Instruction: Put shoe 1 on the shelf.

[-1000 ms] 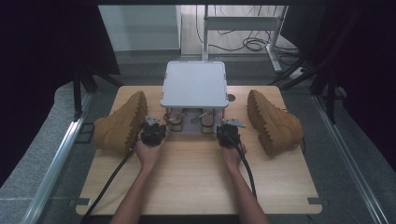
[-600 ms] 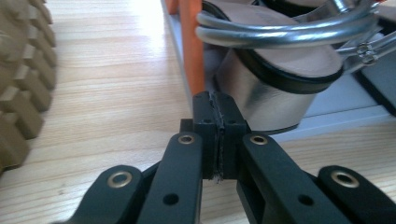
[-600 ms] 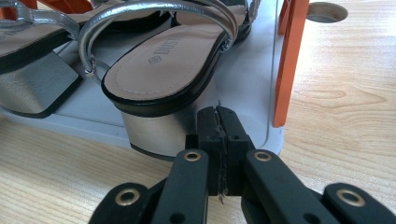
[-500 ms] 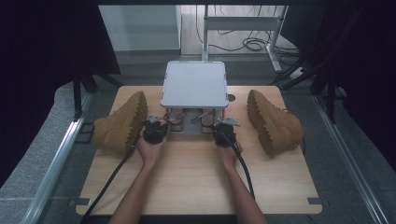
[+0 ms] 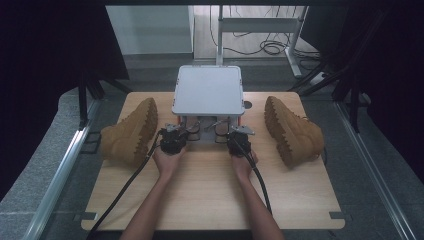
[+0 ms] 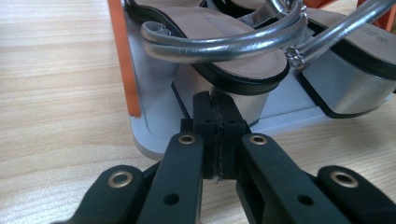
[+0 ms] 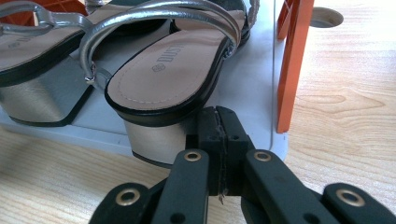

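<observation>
The pair of silver-strapped block-heel sandals stands on the lower tier of a small grey two-tier rack with orange posts, at the middle of the pale wooden bench. In the high view the rack's flat grey top hides most of the sandals, and only their heels and straps peek out at its near edge. The left gripper and the right gripper, each held in one of the person's hands, sit just in front of that edge, one before each sandal. A tan suede lace-up boot lies on its side left of the rack, its lug sole towards the rack, and a second tan boot lies likewise to the right.

In the left gripper view, the left gripper has its black jaws pressed together with nothing between them, the tips right up against the metallic heel of the sandal above, under its black-edged sole. Silver tube straps arch over the beige insole. An orange post rises at the rack's corner.

In the right gripper view, the right gripper also has its jaws pressed together and empty, their tips at the heel of the other sandal. The beige insole carries a printed mark that seems to read "DUSTO". An orange post stands to the right, on the grey lower shelf.
</observation>
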